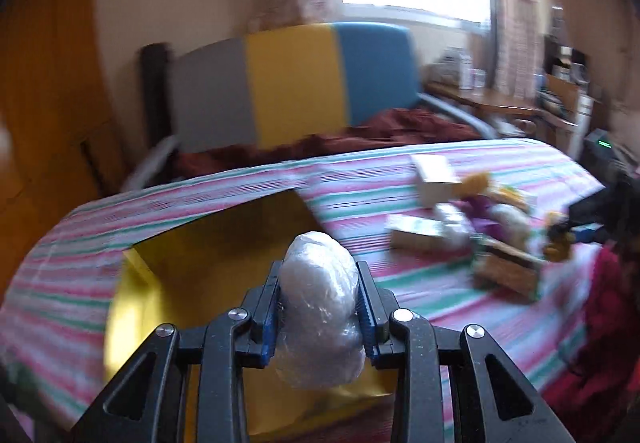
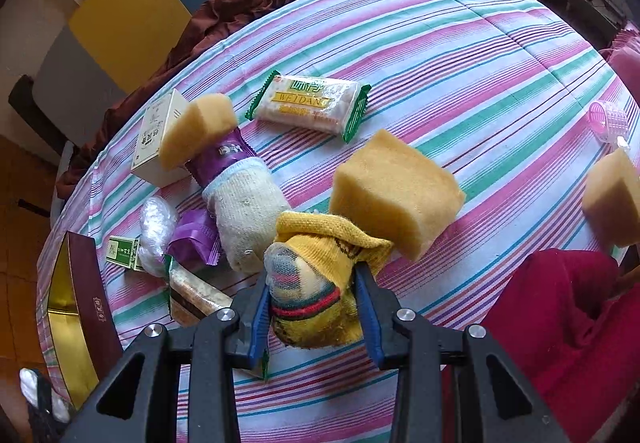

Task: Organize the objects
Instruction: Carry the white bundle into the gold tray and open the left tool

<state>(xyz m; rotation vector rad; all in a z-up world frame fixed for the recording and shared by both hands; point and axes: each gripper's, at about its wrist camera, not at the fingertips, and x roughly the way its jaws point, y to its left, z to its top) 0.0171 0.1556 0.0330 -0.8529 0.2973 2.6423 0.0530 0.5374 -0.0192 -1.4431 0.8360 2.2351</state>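
Note:
My left gripper is shut on a clear plastic-wrapped bundle and holds it above an open box with a gold inside. My right gripper is shut on a rolled yellow striped sock just above the striped bed cover. Beside it lie a yellow sponge block, a white sock, a second sponge and a wrapped snack bar. The gold box shows at the left of the right wrist view.
A white carton, a purple wrapper, a small green box and another plastic bundle lie in the pile. A pink roller and a third sponge sit right. A red garment covers the near right. A chair stands behind.

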